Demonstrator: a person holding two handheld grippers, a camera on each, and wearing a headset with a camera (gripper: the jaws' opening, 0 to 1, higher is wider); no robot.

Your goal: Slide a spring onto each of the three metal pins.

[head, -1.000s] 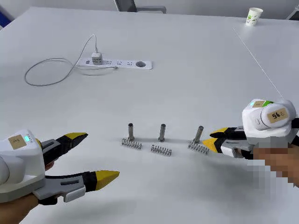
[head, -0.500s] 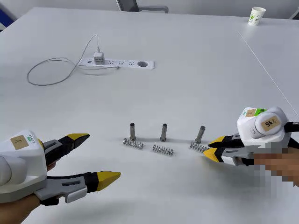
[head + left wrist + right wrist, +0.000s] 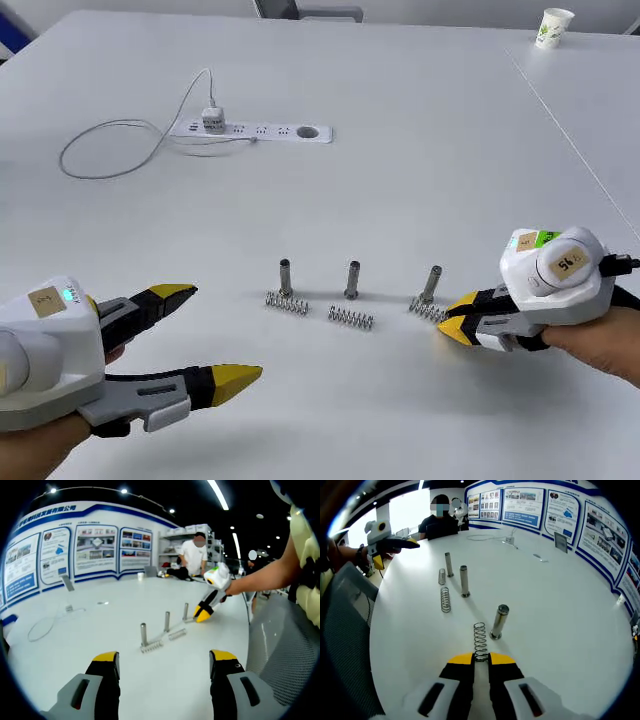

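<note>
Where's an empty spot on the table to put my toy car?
Big bare stretch between the power strip and the pins; more toward the paper cup. Crowded: pins and springs, right claw closed on the right spring, left claw nearby.

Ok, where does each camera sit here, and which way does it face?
Head view: on the headset, looking forward and down at the table, pins and springs; left gripper and right gripper show.
Left gripper view: on the left gripper, facing along the pin row between its open jaws; the person's arm shows.
Right gripper view: on the right gripper, facing back along the row, jaws closed on the end spring.
Shared: each gripper view shows the other gripper.
</note>
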